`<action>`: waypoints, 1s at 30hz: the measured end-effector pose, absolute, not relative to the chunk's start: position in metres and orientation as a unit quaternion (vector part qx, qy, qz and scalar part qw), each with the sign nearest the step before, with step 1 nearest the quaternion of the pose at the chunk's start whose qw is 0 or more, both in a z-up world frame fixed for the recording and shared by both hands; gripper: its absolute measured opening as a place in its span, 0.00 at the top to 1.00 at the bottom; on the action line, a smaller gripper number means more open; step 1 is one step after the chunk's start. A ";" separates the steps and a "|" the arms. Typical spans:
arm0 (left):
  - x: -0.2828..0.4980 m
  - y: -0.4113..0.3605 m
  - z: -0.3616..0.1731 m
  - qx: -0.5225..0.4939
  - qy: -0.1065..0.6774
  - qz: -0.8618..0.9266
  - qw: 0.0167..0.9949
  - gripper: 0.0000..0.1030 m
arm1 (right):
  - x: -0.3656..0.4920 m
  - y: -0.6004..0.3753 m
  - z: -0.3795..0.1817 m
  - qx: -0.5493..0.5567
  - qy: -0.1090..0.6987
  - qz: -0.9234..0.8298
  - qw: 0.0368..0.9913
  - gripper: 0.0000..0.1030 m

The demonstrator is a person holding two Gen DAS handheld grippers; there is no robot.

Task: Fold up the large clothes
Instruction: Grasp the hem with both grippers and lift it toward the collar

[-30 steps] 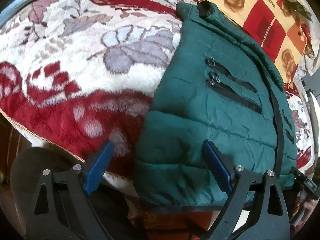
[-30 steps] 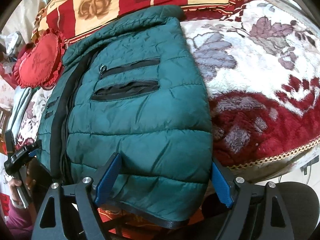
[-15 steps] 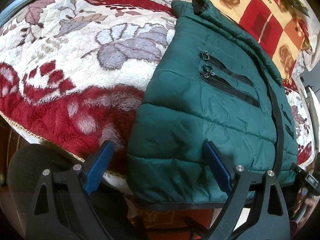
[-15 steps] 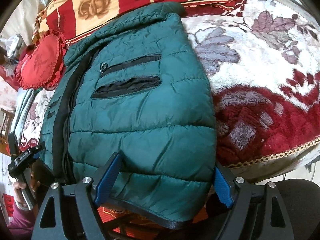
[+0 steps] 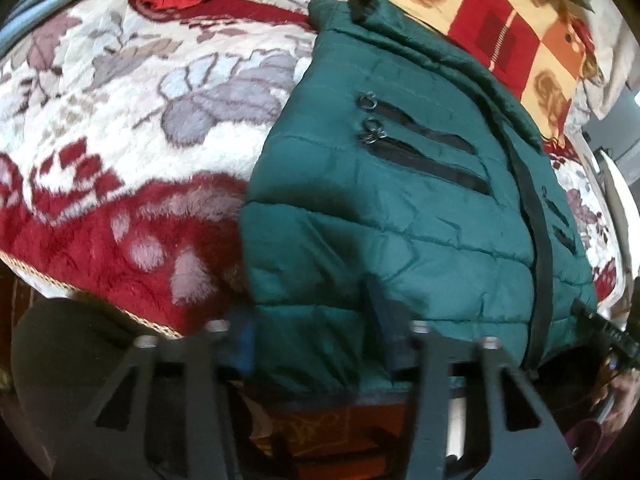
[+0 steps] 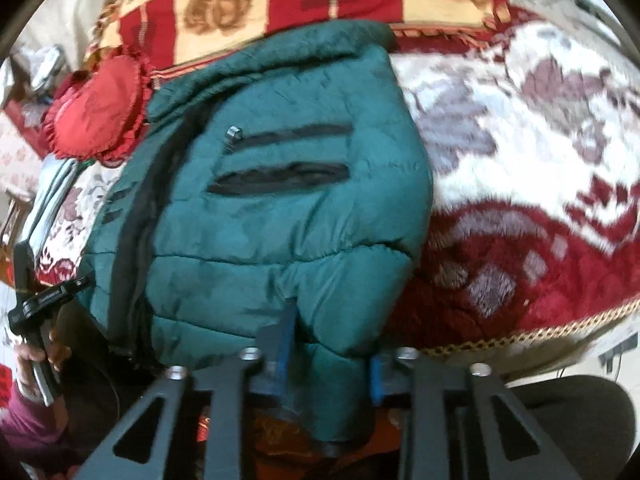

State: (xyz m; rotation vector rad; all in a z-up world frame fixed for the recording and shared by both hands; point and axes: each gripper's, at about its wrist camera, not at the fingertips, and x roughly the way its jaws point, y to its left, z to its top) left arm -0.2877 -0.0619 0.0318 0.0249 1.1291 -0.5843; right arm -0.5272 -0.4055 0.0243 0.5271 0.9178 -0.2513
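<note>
Both claws bite into the near hem of the green puffer jacket, which lies flat on the bed's floral blanket with its hem hanging just over the blanket's braided front edge. Left gripper has its blue pads pressed in from either side of the hem near the jacket's left corner, with a thick fold of quilted fabric bunched between them; motion blur softens the fingers. Right gripper is clenched on the hem near the jacket's other corner, its pads drawn close with a lump of green fabric squeezed between and puckering upward.

Two black zip pockets show on each front panel, and a dark zipper strip runs down the jacket's middle. The collar end points toward the far edge of the bed, where a red and cream checked blanket with brown roses lies. A round red frilled cushion sits at the bed's far left, beside the jacket's shoulder.
</note>
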 end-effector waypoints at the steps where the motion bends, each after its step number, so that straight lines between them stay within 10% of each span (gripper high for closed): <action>1: -0.288 -0.062 0.035 0.011 0.525 -0.274 0.806 0.74 | -0.528 -0.405 0.030 0.249 0.430 -0.116 0.860 0.82; 6: -0.284 -0.053 0.059 -0.023 0.514 -0.293 0.806 0.86 | -0.535 -0.411 0.063 0.262 0.391 -0.091 0.878 0.84; 30: -0.200 -0.106 0.181 -0.076 0.391 -0.283 0.873 0.87 | -0.450 -0.496 0.159 0.284 0.272 -0.134 0.910 0.84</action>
